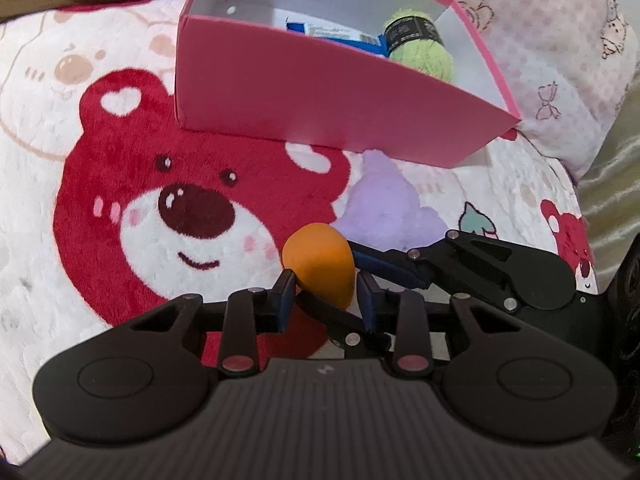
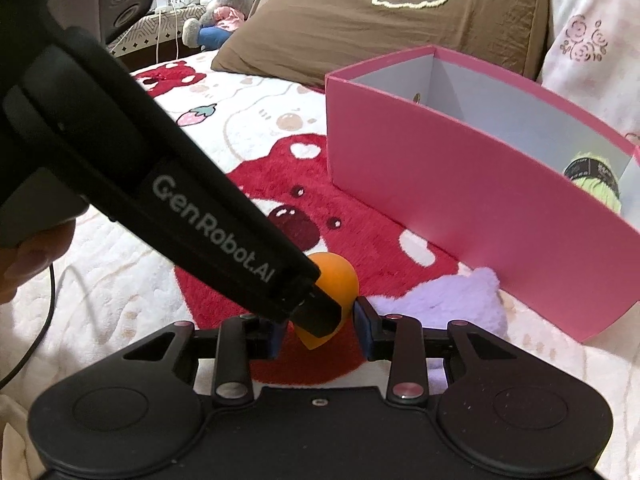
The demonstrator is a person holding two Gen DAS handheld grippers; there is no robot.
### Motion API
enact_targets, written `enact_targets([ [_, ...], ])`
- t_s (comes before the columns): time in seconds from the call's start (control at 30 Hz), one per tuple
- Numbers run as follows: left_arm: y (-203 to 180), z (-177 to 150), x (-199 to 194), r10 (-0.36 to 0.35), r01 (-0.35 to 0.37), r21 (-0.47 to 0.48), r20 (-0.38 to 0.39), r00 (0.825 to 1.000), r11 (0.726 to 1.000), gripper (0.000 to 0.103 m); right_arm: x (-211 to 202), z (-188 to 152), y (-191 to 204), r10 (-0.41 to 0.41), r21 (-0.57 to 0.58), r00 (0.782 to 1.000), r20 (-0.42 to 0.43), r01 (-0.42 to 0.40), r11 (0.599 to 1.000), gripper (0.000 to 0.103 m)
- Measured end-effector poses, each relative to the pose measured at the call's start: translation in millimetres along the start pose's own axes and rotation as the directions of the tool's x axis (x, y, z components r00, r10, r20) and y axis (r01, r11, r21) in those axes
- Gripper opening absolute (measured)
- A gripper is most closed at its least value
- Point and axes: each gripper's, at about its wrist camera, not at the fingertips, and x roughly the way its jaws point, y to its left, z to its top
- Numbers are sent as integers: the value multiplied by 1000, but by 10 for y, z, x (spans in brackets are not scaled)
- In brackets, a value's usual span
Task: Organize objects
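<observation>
Both the left gripper [image 1: 326, 296] and right gripper [image 2: 320, 330] are clamped on the orange sponge [image 1: 320, 268], low over the blanket [image 1: 100, 240]. Pink box [image 1: 320, 100] at 12 o'clock already holds the yarn [image 1: 424, 50]; sponge and purple plush [image 1: 388, 208] remain outside.

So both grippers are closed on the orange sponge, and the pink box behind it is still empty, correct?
Not quite. The pink box is not empty: the left wrist view shows a green ball of yarn and a blue packet inside. The rest holds: the left gripper and right gripper both grip the orange sponge.
</observation>
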Motion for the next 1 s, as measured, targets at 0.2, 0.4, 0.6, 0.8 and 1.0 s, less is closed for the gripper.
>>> enact_targets([
  [0.2,-79,-7,-99,-9,8,41,37,999,999,32,-127,55,-40,-20,-15,999,33,20,1000,40],
  [0.4,-207,-37,-224,-13,5,99,74,997,995,32,-280,62,-94,-35,-20,997,67,36,999,40],
  [0.6,-346,-46,-335,-15,3,134,90,996,991,32,-447,40,-116,-53,-29,995,88,55,998,40],
  [0.8,-453,-13,-429,-34,17,151,111,993,988,32,-544,104,-162,-82,-41,989,122,88,995,40],
  [1.0,-579,55,-515,-39,21,173,104,994,985,32,-716,141,-188,-100,-60,986,135,109,992,40],
])
